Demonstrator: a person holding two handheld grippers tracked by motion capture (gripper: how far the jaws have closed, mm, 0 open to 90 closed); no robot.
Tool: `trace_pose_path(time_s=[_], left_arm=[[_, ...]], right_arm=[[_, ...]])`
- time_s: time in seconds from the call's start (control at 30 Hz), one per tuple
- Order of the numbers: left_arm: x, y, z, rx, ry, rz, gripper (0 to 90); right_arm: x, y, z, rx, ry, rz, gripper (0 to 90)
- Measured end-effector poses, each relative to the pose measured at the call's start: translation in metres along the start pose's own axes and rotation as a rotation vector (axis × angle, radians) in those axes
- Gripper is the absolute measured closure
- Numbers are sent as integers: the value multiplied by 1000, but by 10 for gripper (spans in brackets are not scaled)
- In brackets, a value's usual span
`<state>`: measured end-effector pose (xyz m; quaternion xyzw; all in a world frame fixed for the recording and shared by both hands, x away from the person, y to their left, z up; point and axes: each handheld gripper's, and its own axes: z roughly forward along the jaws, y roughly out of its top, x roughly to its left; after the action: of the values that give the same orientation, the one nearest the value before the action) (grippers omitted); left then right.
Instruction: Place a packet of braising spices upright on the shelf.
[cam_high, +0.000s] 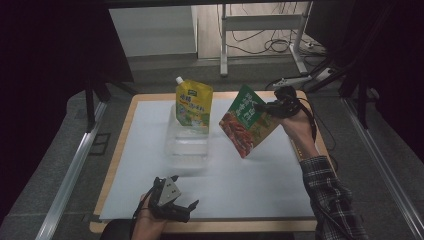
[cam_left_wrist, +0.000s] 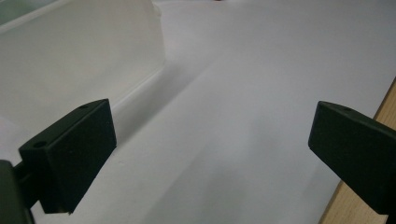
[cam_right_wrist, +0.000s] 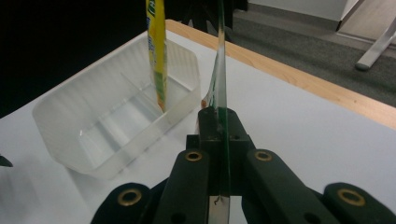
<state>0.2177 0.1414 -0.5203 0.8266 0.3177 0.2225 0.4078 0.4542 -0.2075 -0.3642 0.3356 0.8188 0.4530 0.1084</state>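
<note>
A green and orange food pouch (cam_high: 248, 121) hangs tilted above the white mat, right of the clear plastic bin (cam_high: 186, 141). My right gripper (cam_high: 270, 106) is shut on the pouch's upper right edge; in the right gripper view the pouch (cam_right_wrist: 219, 84) shows edge-on between the closed jaws. A yellow spouted pouch (cam_high: 194, 105) stands upright in the far end of the bin (cam_right_wrist: 107, 126), seen edge-on as the yellow pouch (cam_right_wrist: 158, 51). My left gripper (cam_high: 192, 209) rests near the table's front edge, open, with only bare mat between its fingertips (cam_left_wrist: 70, 156).
The white mat (cam_high: 240, 185) covers most of the wooden table (cam_high: 122, 135). Beyond the table are a metal desk frame (cam_high: 224, 45) and loose cables (cam_high: 270, 45) on the floor. Metal rails (cam_high: 70, 175) run along both sides.
</note>
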Motion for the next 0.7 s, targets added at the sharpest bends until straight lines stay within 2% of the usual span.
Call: trace_pose_path(time_s=[0.03, 0.23, 0.4, 0.7], left_arm=[[-1, 0, 0, -10, 0, -11, 6], [-1, 0, 0, -9, 0, -11, 6], [-1, 0, 0, -11, -1, -12, 6], [-1, 0, 0, -16, -4, -11, 6]], right_arm=[[1, 1, -1, 0, 1, -6, 890], [10, 13, -6, -2, -10, -49, 890], [11, 17, -13, -9, -20, -61, 890], [19, 23, -19, -18, 35, -77, 890]])
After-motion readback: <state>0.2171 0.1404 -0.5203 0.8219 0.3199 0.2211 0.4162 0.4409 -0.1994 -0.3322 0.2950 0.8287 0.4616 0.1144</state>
